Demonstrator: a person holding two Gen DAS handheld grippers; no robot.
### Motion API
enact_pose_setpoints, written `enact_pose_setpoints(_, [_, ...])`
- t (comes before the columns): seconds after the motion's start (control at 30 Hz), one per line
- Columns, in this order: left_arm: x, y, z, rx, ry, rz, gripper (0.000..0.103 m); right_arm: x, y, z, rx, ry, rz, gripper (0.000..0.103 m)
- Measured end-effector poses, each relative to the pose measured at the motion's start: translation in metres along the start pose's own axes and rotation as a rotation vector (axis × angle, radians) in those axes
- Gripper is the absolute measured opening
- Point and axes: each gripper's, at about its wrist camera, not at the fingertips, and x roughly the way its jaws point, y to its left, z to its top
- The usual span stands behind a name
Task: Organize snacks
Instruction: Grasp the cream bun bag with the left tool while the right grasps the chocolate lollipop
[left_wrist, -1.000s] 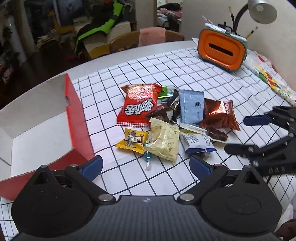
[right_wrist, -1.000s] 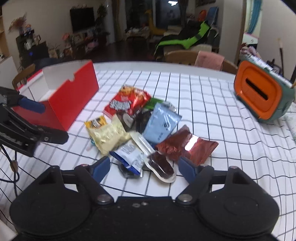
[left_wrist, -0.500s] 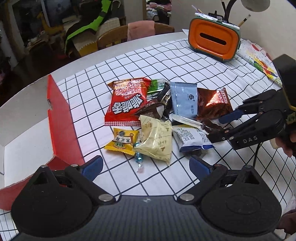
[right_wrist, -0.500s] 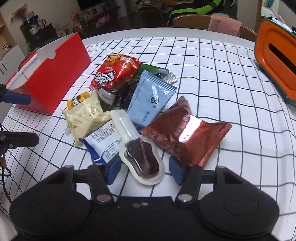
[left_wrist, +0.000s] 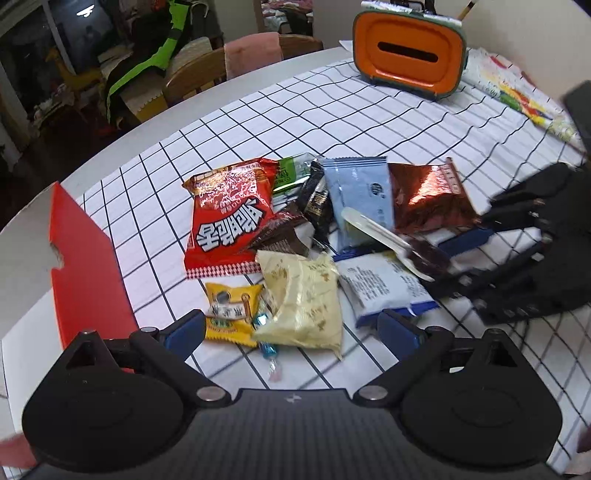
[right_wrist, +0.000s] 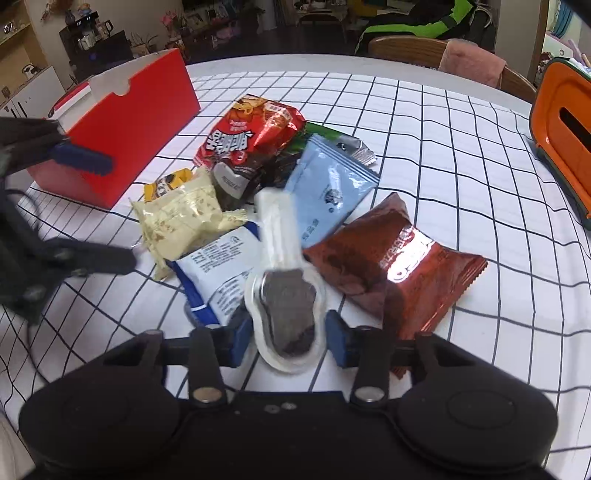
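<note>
A heap of snack packets lies on the checked cloth: a red bag, a cream packet, a small yellow one, a white-and-blue one, a light blue one and a copper bag. My right gripper is closing on a clear packet with a dark snack; both blue pads touch its sides. My left gripper is open just above the cream and yellow packets, gripping nothing. Each gripper shows in the other's view: the right gripper and the left gripper.
An open red box stands left of the heap, its white inside showing. An orange tissue holder sits at the back right beside colourful printed paper. Chairs stand beyond the round table's far edge.
The right gripper came down onto the heap and narrowed its jaws around the clear packet. The left gripper moved lower and closer to the cream and yellow packets, still open.
</note>
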Motion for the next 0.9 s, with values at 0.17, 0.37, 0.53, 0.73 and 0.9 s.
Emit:
enact_pose_setpoints(0.17, [0.019, 0.007, 0.012, -0.011, 0.036, 0.026, 0.092, -0.007, 0.005, -0.006, 0.045, -0.027, -0.002, 0.039])
enact_pose_setpoints(0.37, [0.039, -0.006, 0.013, 0.060, 0.075, 0.053, 0.083, -0.014, 0.012, -0.014, 0.080, -0.046, -0.005, 0.039])
enact_pose_setpoints(0.53, [0.048, -0.010, 0.018, 0.065, 0.103, 0.048, 0.061, -0.016, 0.014, -0.017, 0.107, -0.057, -0.020, 0.039])
enact_pose_setpoints(0.73, [0.048, -0.009, 0.017, 0.054, 0.104, 0.061, 0.037, -0.023, 0.014, -0.020, 0.169, -0.080, -0.048, 0.039])
enact_pose_setpoints(0.9, [0.041, -0.006, 0.016, 0.021, 0.105, 0.069, 0.032, -0.034, 0.017, -0.022, 0.214, -0.104, -0.065, 0.039])
